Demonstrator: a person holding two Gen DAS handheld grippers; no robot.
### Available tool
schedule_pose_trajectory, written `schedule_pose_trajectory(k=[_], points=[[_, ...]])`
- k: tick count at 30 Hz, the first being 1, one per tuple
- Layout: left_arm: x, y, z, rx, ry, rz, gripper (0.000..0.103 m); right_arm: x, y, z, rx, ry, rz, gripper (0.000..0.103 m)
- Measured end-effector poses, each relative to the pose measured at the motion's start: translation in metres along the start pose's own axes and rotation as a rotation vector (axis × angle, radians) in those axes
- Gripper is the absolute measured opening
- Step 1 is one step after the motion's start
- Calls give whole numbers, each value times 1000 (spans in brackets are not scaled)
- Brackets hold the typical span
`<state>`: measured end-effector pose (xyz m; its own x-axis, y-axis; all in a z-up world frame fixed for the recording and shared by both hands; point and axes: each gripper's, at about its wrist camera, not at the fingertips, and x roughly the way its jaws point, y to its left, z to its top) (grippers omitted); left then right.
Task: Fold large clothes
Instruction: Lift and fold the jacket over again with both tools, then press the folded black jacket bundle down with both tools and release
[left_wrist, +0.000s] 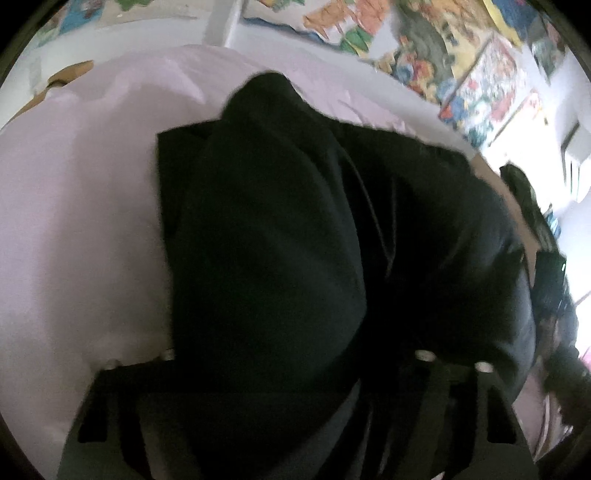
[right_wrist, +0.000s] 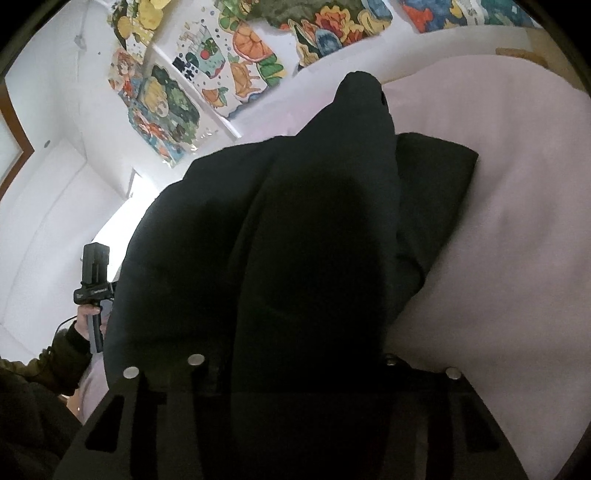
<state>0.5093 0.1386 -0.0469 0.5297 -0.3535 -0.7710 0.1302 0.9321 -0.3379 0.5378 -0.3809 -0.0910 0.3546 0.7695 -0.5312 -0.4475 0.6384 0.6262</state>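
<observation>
Left wrist view: the black garment (left_wrist: 280, 229) drapes over the left claw (left_wrist: 291, 369) above the pink bed (left_wrist: 74, 221); both claws' grip is hidden. Bunched cloth could slip loose, spoiling the fold.

Bed (left_wrist: 81, 221) covered by pale pink sheet (right_wrist: 517, 221), lightly creased. Black garment (left_wrist: 280, 236) lies directly on sheet, bunched in overlapping folds, one squared edge flat against the sheet.
</observation>
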Motion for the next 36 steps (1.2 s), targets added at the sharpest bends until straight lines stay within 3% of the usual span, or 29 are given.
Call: schedule_pose_trajectory(k=[2,6,10,16,19,27,33,36], points=[[-8,-4,-2,2,-39,-8,38,0,0,1,13,-1,6,46],[-20,-24,-4,48,-65,58,26,-1,5,3,26,-1,-5,43],[-35,-44,1,82,-72,101,19,-9,14,12,30,3,-43,33],[-64,-78,0,120,-110,120,18,-35,50,15,22,-42,-100,28],[-88,-93,-18,163,-124,141,18,-56,74,5,25,-62,-64,25],[-148,-117,-77,180,-106,178,18,-98,157,-32,-23,-1,-154,25],[-135,-107,-105,117,31,211,18,-81,179,-50,10,138,-247,27],[-117,-102,-113,131,19,259,23,-65,175,-59,3,170,-321,33]])
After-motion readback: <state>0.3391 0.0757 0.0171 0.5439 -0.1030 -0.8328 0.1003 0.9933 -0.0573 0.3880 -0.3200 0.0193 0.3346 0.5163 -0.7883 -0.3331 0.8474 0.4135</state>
